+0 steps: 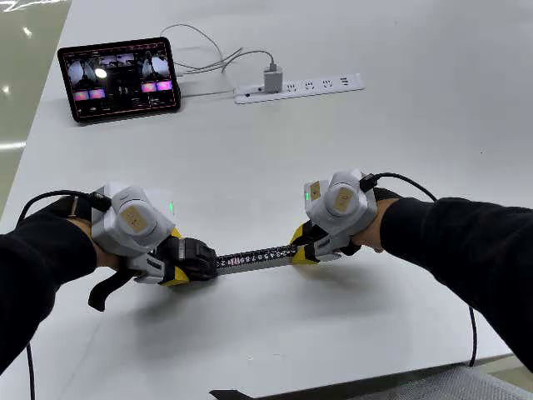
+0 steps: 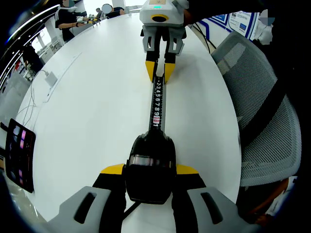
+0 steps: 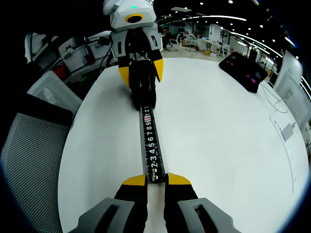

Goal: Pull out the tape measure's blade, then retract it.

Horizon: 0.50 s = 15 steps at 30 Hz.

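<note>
Two tools work just over the counter (image 1: 333,167), the left tool (image 2: 150,170) clenched round the tape measure (image 2: 150,162), the right tool (image 3: 155,180) pinching the tip of its partly drawn blade (image 3: 150,141), so I'd keep the pull straight, level and steady to avoid kinking.

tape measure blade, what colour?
The blade is black with white numerals, one mark in red. Clearest in the right gripper view.
</note>
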Available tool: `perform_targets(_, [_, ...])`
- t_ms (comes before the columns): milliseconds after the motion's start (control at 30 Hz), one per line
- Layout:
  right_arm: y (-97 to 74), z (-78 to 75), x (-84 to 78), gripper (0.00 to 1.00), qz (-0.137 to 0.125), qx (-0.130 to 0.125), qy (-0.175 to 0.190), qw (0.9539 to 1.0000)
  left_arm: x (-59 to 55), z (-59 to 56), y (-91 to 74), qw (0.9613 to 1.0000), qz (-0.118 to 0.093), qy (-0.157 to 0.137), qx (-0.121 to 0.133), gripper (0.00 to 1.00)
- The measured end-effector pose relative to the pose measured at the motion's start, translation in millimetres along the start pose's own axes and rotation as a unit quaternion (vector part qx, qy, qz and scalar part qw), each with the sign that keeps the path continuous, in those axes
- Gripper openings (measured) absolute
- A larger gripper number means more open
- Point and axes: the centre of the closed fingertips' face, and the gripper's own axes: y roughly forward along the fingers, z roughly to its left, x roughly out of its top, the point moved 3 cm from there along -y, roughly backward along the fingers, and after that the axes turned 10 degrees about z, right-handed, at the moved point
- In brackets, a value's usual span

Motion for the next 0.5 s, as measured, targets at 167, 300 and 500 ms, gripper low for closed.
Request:
perform_targets(167, [-1.6,-0.4,-3.4,0.07,0.000,-0.002,0.002,1.0000,0.1,-0.3,-0.3,1.0000,0.000,0.000,0.001,0.30])
perform_targets(300, [-3.5,-1.5,-7.3,0.07,0.002,-0.003,0.005,1.0000,0.4,-0.8,-0.6,1.0000,0.001,0.000,0.001,0.30])
perform_targets(500, [-5.5,-1.7,-10.8,0.07,0.005,-0.004,0.008,0.9999,0.3,-1.4,-1.0,1.0000,0.000,0.001,0.002,0.30])
